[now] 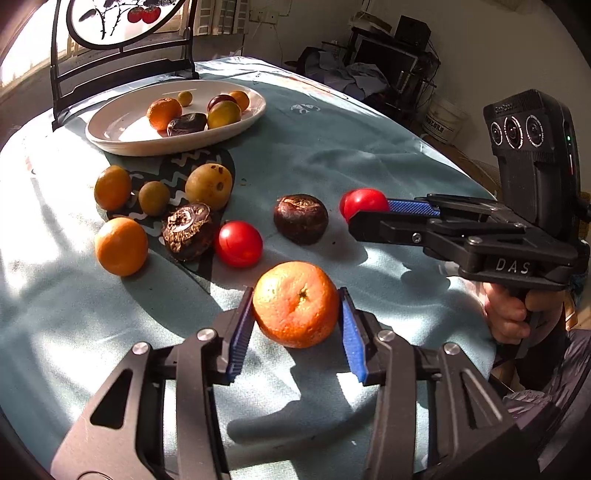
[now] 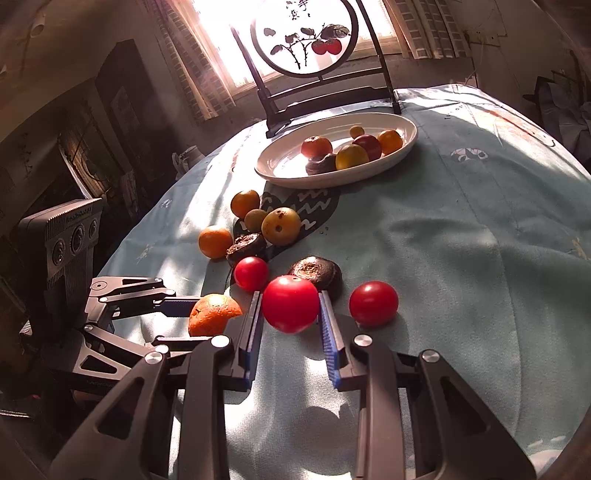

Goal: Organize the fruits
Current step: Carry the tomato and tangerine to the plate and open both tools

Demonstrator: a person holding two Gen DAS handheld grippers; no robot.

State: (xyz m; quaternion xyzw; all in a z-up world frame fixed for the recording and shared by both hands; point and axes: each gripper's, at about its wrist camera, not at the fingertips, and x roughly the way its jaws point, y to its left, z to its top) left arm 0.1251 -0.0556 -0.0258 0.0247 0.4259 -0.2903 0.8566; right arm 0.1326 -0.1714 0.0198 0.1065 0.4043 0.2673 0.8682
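In the left wrist view, the left hand-held gripper [image 1: 297,317] pinched an orange [image 1: 295,304] above the desk [image 1: 369,155]. In the right wrist view, the right hand-held gripper [image 2: 290,314] pinched a red tomato [image 2: 290,303] near the white plate [image 2: 280,170].

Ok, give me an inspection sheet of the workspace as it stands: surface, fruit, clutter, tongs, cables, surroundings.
Surface: round table under a light blue cloth, sunlit.
Job's things: white plate holds six fruits; ten more are off the plate.
Clutter: nothing seen.
Tongs: left tongs shut on an orange; right tongs shut on a red tomato.
Cables: one hangs on the far wall.
Surroundings: painted round screen before a bright window, behind the plate.
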